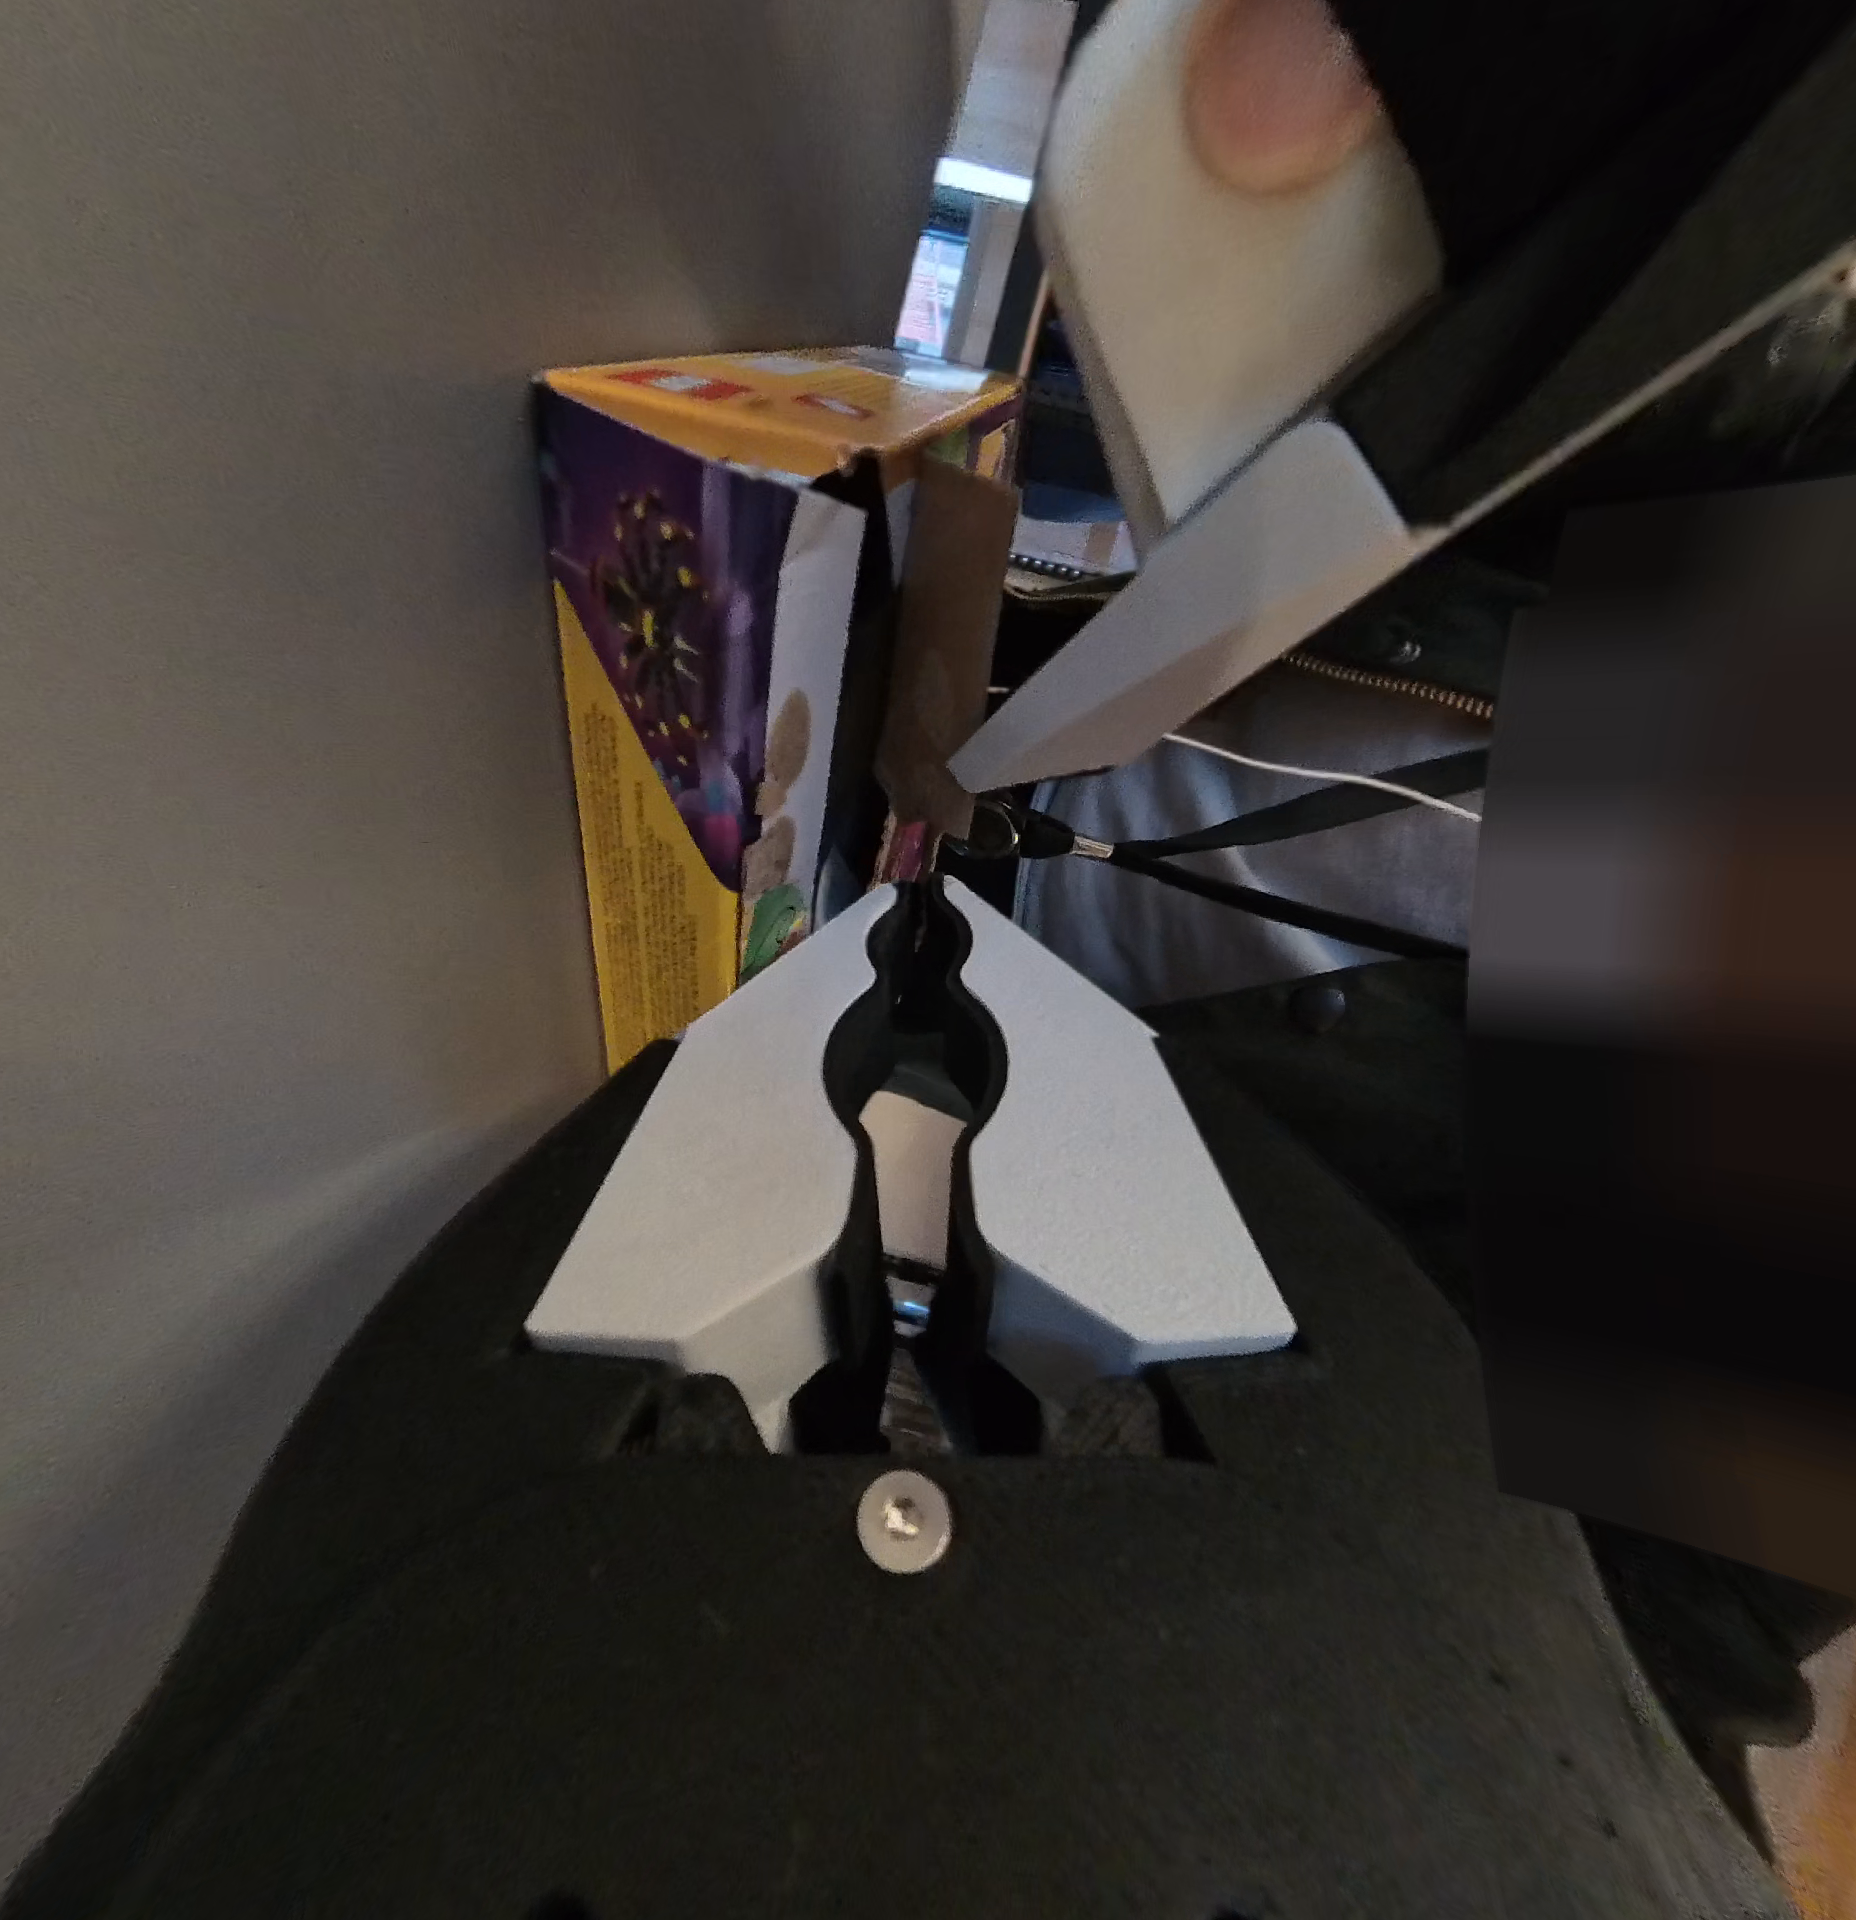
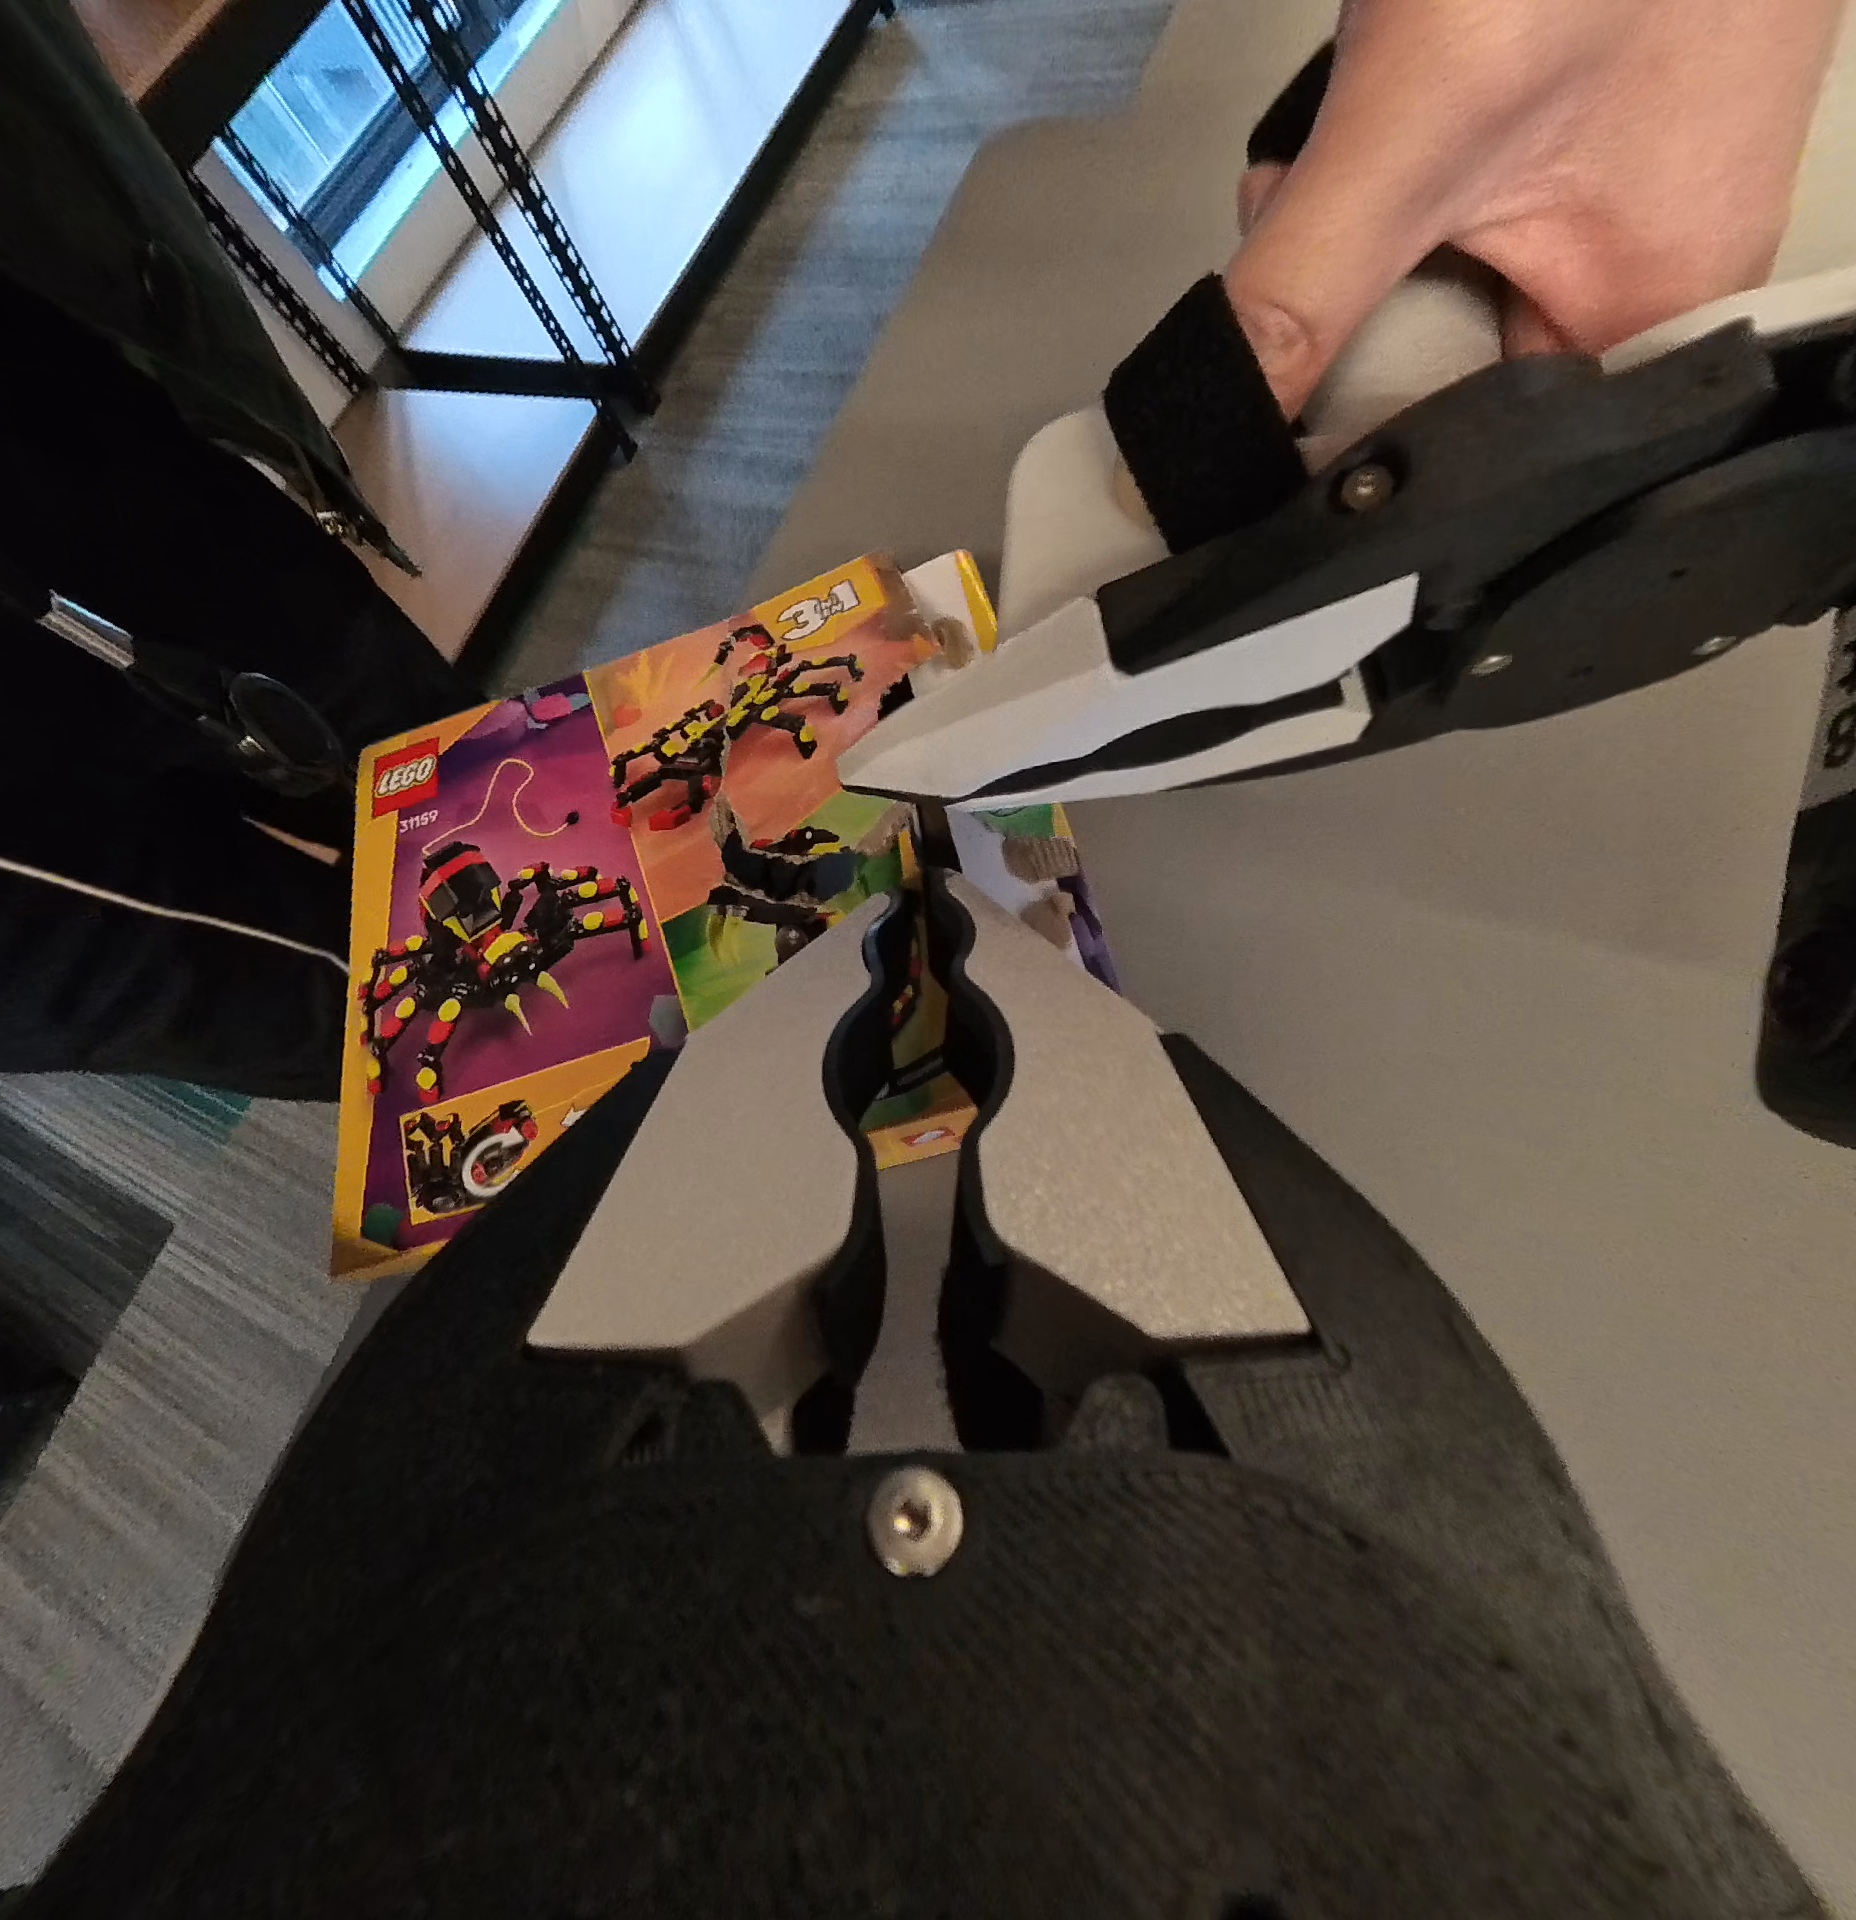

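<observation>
Toy brick set box (image 2: 508, 935), yellow and purple with spider artwork, stands on the pale counter (image 2: 1371, 1039) with one end torn open; in the left wrist view the box (image 1: 685, 665) rests against the counter surface (image 1: 228, 623).

Left gripper (image 1: 919, 891): fingers (image 1: 758, 1122) closed to a thin gap, tips clenched on the lower edge of the brown inner flap (image 1: 945, 644) at the box's open end. In the right wrist view the same gripper (image 2: 851, 774) enters from the right, a hand (image 2: 1547, 177) on its handle, tip at the torn edge.

Right gripper (image 2: 919, 894): fingers (image 2: 737, 1143) pressed nearly together, tips pinching the torn front panel edge of the box, directly below the left gripper's tip. From the left wrist view, the right gripper (image 1: 965, 774) comes down from upper right, tip touching the flap.

Both tips lie just beside each other at the same opening.
</observation>
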